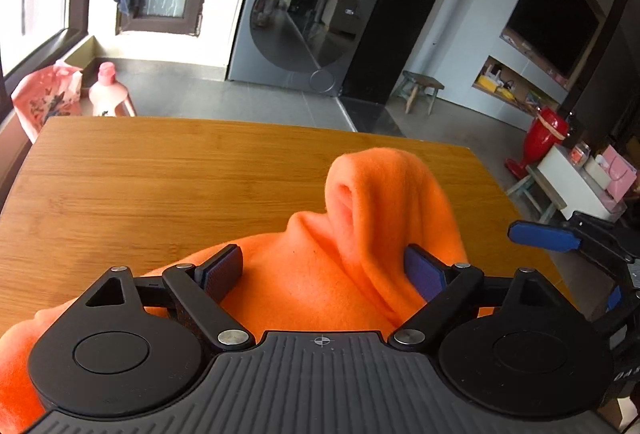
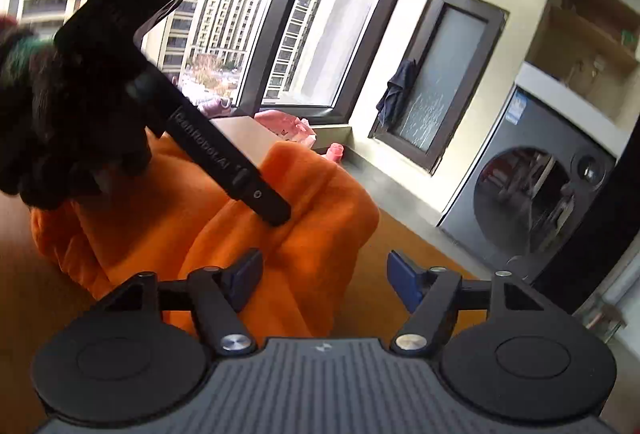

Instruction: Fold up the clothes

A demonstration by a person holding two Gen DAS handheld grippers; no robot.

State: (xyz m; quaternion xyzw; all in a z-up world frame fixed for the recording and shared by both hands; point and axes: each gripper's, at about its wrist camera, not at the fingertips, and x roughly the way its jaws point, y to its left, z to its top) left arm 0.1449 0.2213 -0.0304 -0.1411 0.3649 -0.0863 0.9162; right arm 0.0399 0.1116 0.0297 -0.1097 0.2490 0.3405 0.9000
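An orange fleece garment (image 1: pixel 352 234) lies bunched on the wooden table (image 1: pixel 160 177), with a raised fold standing up in the middle. My left gripper (image 1: pixel 324 270) is open, its blue pads on either side of the cloth, not closed on it. In the right wrist view the same garment (image 2: pixel 288 234) sits piled ahead and to the left. My right gripper (image 2: pixel 324 282) is open, its left pad touching the cloth's edge and its right pad over bare table. The left gripper's black body (image 2: pixel 192 121) reaches over the garment from the left.
A grey washing machine (image 1: pixel 312 17) stands beyond the table's far edge. A pink bottle (image 1: pixel 106 89) and pink bag (image 1: pixel 48 97) sit by the window at the left. A wooden stool (image 1: pixel 420 89), red vase (image 1: pixel 540 137) and low shelf stand at the right.
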